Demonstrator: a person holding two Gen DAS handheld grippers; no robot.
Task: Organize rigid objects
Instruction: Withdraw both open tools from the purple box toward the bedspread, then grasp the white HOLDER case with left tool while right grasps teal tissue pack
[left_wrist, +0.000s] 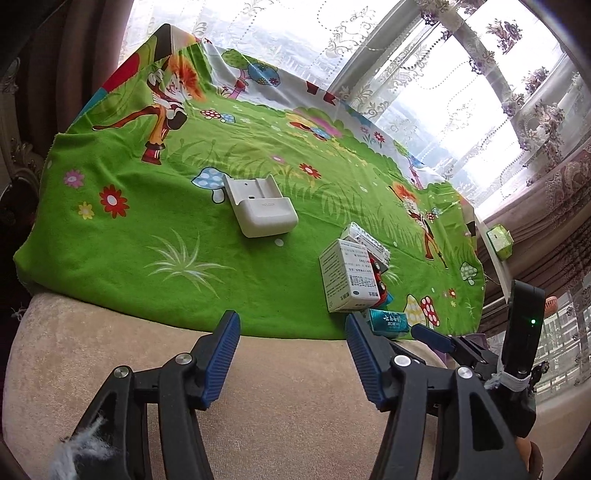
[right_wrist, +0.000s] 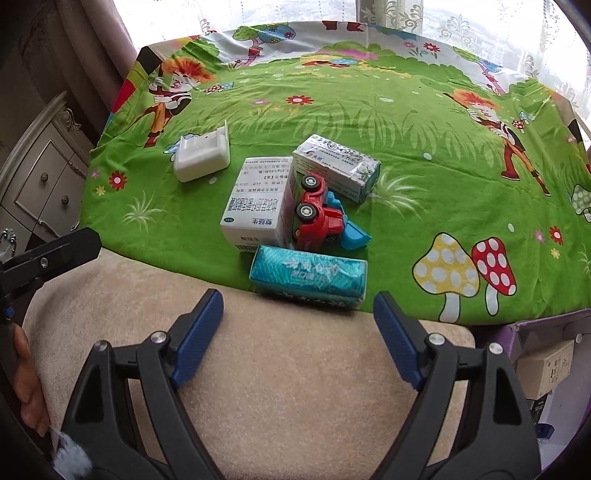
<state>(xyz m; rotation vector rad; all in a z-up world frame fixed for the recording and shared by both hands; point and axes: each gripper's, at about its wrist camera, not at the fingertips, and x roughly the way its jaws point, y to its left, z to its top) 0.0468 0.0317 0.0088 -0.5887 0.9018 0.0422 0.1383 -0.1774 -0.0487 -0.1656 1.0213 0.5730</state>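
Note:
On the green cartoon cloth lie a white plastic holder, a white medicine box, a white-and-green box, a red toy truck with a blue scoop and a teal box at the cloth's near edge. The same holder, white box and teal box show in the left wrist view. My left gripper is open and empty over the beige cushion. My right gripper is open and empty, just short of the teal box.
A beige cushion lies under both grippers. A purple box with small cartons stands at the right. A grey cabinet stands at the left. Lace curtains and a window sill with a green box lie behind.

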